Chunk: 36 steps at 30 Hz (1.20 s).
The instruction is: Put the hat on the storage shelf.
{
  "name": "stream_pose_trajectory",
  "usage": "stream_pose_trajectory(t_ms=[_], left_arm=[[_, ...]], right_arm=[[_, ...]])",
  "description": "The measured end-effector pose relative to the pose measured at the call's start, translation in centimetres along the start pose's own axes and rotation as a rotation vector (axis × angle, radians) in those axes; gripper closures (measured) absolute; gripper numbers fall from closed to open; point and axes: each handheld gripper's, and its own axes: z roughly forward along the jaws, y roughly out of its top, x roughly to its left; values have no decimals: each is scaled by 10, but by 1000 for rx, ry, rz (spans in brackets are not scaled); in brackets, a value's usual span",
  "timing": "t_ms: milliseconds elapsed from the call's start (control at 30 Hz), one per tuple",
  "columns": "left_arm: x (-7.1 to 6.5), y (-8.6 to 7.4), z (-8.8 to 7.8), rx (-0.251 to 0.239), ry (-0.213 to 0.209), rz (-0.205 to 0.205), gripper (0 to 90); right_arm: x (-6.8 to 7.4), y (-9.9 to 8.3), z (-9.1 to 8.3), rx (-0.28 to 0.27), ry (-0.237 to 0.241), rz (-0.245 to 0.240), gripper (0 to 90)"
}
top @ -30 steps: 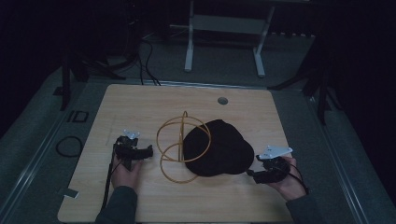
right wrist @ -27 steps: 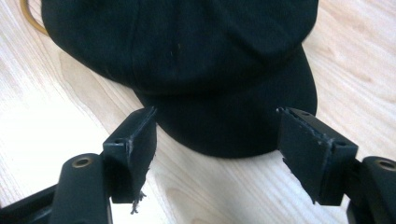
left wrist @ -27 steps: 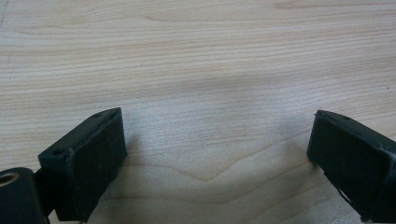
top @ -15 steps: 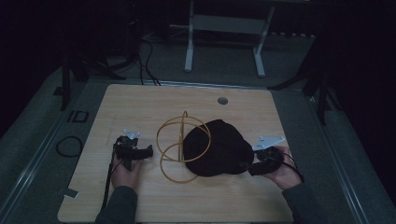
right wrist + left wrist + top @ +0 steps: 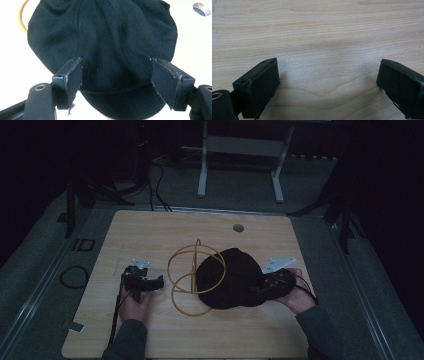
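While the left gripper (image 5: pixel 150 283) lies low near the table's (image 5: pixel 150 227) left edge, jaws wide over bare wood, the right gripper (image 5: pixel 264 289) points at the black cap (image 5: pixel 227 277). Its jaws stand wide astride the cap's brim, unclamped. Cap sits right of centre, against the yellow wire stand (image 5: pixel 192 275).

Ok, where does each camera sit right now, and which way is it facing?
High view: above the person's side, looking forward and down on the table; both forearms, left gripper, right gripper.
Left gripper view: on that gripper, facing bare wood between open jaws.
Right gripper view: facing the black cap, open jaws either side.
Shared: cap and gold wire stand in the high and right gripper views.
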Motion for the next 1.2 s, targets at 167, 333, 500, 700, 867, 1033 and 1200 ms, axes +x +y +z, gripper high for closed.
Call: stream_pose_trajectory(t_ms=[167, 333, 500, 700, 867, 1033, 1200], left_arm=[[0, 0, 0, 0, 0, 0, 41], [0, 0, 0, 0, 0, 0, 41], [0, 0, 0, 0, 0, 0, 41], [0, 0, 0, 1, 0, 0, 41], [0, 0, 0, 0, -2, 0, 42], [0, 0, 0, -2, -1, -2, 42], [0, 0, 0, -3, -2, -2, 42]], right_arm=[[-1, 10, 6, 13, 4, -8, 226], [-2, 18, 13, 31, -4, -26, 192], [-5, 26, 19, 35, 1, -29, 149], [-9, 37, 28, 90, 3, -46, 123], [-11, 42, 33, 104, 8, -58, 106], [-14, 49, 39, 120, 32, -73, 101], [-21, 52, 47, 145, 67, -79, 100]])
